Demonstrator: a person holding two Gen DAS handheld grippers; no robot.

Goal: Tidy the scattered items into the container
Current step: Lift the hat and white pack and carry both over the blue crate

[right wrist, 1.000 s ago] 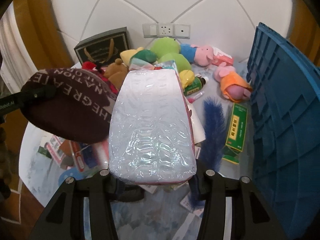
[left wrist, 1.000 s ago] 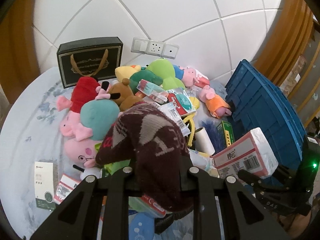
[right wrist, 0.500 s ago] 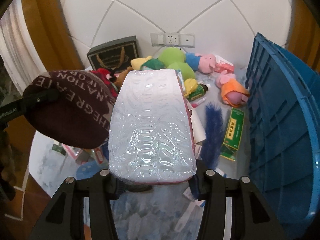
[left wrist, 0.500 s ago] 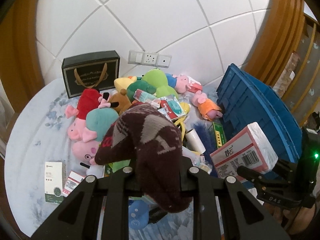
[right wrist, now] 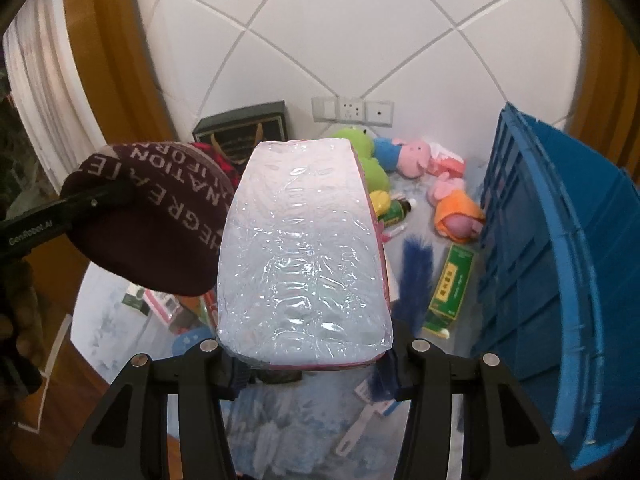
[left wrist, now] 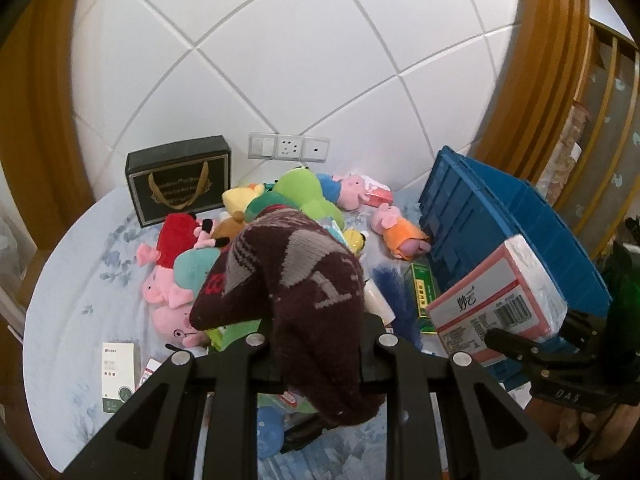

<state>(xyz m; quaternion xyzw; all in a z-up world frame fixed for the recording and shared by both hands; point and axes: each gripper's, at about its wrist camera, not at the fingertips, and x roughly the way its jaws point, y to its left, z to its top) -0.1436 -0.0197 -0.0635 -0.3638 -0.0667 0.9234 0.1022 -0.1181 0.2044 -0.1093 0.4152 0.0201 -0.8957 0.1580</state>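
My left gripper [left wrist: 316, 344] is shut on a maroon knit hat [left wrist: 296, 280] with grey lettering, held up above the pile of items. In the right wrist view the hat [right wrist: 160, 216] hangs at the left, pinched by a black finger [right wrist: 60, 216]. My right gripper [right wrist: 308, 354] is shut on a plastic-wrapped pink and white tissue pack [right wrist: 304, 240], also lifted off the table. The pack [left wrist: 500, 292] shows at the right of the left wrist view, in front of the blue crate [left wrist: 500, 216]. The crate [right wrist: 560, 260] stands tilted at the right.
Several plush toys [left wrist: 304, 192] lie heaped on the floral tablecloth [left wrist: 88, 280], with a black gift box [left wrist: 180, 184] behind them against the tiled wall. A green carton [right wrist: 450, 286] and a blue feather [right wrist: 416, 276] lie beside the crate. A white box [left wrist: 118, 372] sits near the table's left edge.
Both grippers have risen with the hat and the tissue pack still held. The table and its pile now look lower and smaller, with more wall in view.
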